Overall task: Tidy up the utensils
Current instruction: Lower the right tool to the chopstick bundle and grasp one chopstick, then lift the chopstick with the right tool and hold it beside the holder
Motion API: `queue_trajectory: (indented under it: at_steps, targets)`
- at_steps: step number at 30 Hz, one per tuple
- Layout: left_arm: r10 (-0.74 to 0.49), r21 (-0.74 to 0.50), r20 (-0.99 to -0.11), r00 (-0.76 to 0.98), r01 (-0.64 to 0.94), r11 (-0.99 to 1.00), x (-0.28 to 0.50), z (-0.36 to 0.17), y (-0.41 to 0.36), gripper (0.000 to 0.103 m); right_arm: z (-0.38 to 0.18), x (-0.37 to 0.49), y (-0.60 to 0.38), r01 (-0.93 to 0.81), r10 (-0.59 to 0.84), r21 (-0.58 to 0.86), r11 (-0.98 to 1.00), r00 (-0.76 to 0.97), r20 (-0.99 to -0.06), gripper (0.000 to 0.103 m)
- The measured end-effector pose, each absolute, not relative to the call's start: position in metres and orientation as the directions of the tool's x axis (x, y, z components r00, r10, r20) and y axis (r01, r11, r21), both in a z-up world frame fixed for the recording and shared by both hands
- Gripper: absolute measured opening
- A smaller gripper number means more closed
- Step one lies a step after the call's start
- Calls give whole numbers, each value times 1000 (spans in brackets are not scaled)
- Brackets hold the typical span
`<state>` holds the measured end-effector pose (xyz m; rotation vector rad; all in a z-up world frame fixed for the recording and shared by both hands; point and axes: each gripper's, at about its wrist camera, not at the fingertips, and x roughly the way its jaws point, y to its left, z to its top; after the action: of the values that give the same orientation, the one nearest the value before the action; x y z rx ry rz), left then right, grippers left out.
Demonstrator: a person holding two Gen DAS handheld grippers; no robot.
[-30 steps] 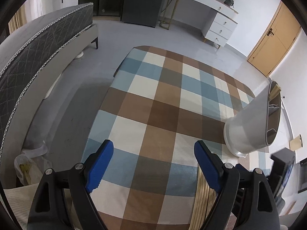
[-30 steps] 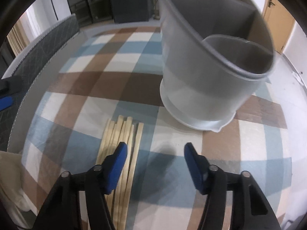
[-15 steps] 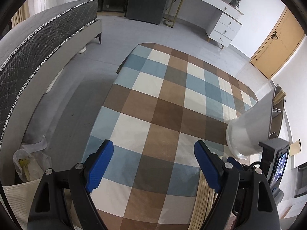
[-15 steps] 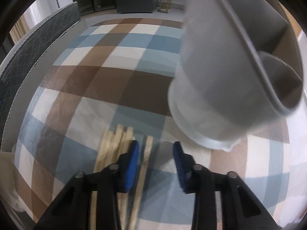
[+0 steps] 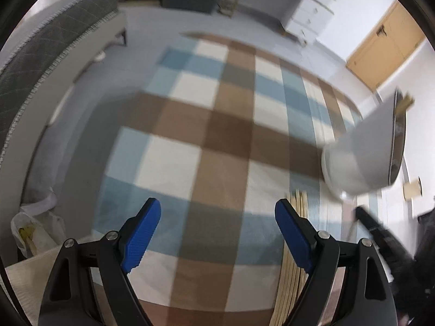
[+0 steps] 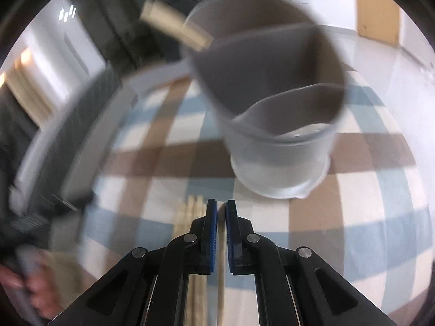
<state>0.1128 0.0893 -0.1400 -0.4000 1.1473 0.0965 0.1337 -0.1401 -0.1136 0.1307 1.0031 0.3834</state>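
One pale wooden stick (image 6: pixel 221 247) is pinched between the blue pads of the right gripper (image 6: pixel 221 212), whose jaws have just been closing. The other wooden sticks (image 6: pixel 190 212) are laid side by side on the checked cloth (image 6: pixel 367 195), just left of it. The grey holder (image 6: pixel 282 146) is stood behind them. The left gripper (image 5: pixel 217 217) is held wide apart, with nothing in it.
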Motion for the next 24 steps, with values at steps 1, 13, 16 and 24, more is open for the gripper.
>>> queue_trajectory:
  at_steps: [1, 13, 16, 24]
  targets:
    - [-142, -262, -906, 400, -263, 929, 113, -145, 84, 83, -108, 129, -148, -239, 398, 319, 917, 485, -779, 6]
    - [-149, -182, -940, 308, -84, 980, 102, -171, 28, 83, -98, 110, -202, -150, 548, 568, 810, 540, -639, 6]
    - [-143, -173, -946, 290, -80, 982, 102, -176, 21, 83, -93, 107, -205, -172, 548, 557, 812, 551, -629, 6]
    - [-51, -69, -963, 264, -59, 996, 100, -182, 13, 83, -88, 104, -209, -210, 537, 522, 827, 573, -619, 6]
